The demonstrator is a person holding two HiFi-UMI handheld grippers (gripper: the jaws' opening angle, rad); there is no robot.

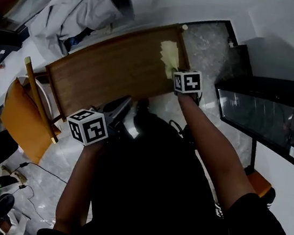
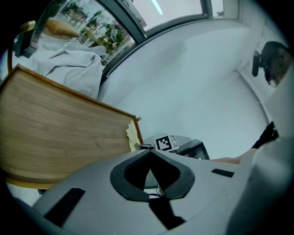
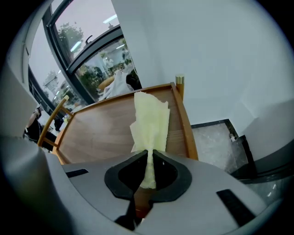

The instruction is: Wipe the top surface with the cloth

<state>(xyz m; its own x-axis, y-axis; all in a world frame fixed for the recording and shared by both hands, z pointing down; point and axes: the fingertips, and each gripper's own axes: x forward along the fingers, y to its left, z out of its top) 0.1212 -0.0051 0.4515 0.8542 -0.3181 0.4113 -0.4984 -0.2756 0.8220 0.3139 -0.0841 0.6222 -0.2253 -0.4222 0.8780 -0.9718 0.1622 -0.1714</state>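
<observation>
Wooden top (image 1: 104, 75), cloth (image 3: 149, 121) at its right end.
Right gripper (image 3: 149, 160) clamped on cloth; left gripper (image 2: 149, 156) closed, empty. Wipe looks barely started; next: drag cloth across.

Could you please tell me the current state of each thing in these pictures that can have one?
right claw: shut on the cloth.
left claw: shut, nothing between its jaws.
cloth: crumpled, near end pinched, the rest lying over the wooden top by its right edge.
wooden top: carries the cloth at one end only.
black screen: dark.
white fabric: in a rumpled heap beyond the top.
</observation>
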